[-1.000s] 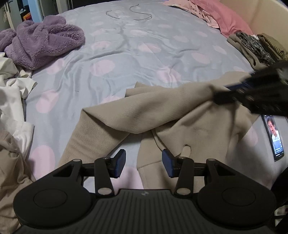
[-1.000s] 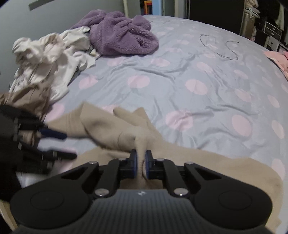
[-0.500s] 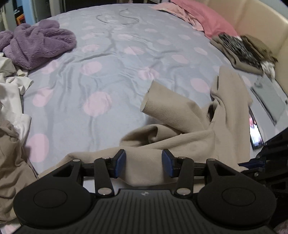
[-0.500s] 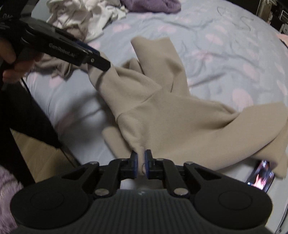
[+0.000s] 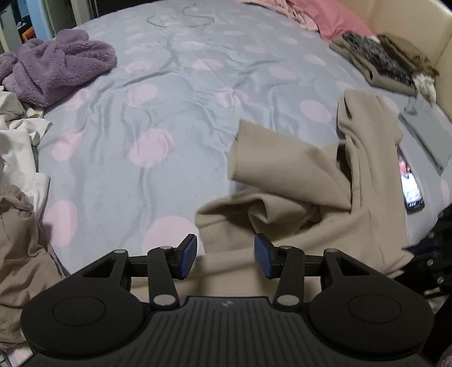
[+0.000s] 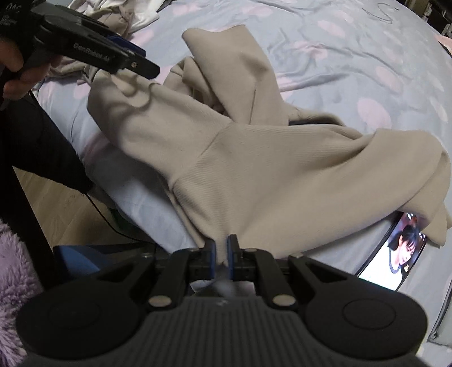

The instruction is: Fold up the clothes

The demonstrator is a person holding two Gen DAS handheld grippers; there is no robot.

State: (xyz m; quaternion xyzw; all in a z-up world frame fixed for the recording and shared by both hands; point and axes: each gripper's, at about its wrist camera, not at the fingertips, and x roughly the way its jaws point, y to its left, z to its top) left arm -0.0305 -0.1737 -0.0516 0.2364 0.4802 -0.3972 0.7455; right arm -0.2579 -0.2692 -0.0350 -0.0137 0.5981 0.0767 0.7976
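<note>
A beige ribbed knit top (image 5: 296,197) lies crumpled on the near right part of the dotted grey bedsheet (image 5: 169,113), one sleeve sticking out to the left. In the right wrist view the beige top (image 6: 268,169) spreads away from my right gripper (image 6: 221,254), whose blue pads are shut on a pinch of its hem near the bed's edge. My left gripper (image 5: 225,257) hovers open over the top's near left edge, nothing pressed between its pads. Seen from the right wrist, the left gripper (image 6: 141,62) hangs above the top's far corner, held by a hand.
A purple fleece (image 5: 56,67), white clothes (image 5: 17,158) and a tan cloth (image 5: 19,254) lie at the left. A folded pile (image 5: 378,62), pink pillow (image 5: 339,19) and grey flat item (image 5: 426,135) sit at the right. A lit phone (image 6: 395,254) lies by the top. Wooden floor (image 6: 56,203) shows beyond the bed's edge.
My right gripper has pulled the beige top across the bed toward the near edge by the phone, still pinching it. The left gripper stayed open and now sits over the top's left edge.
</note>
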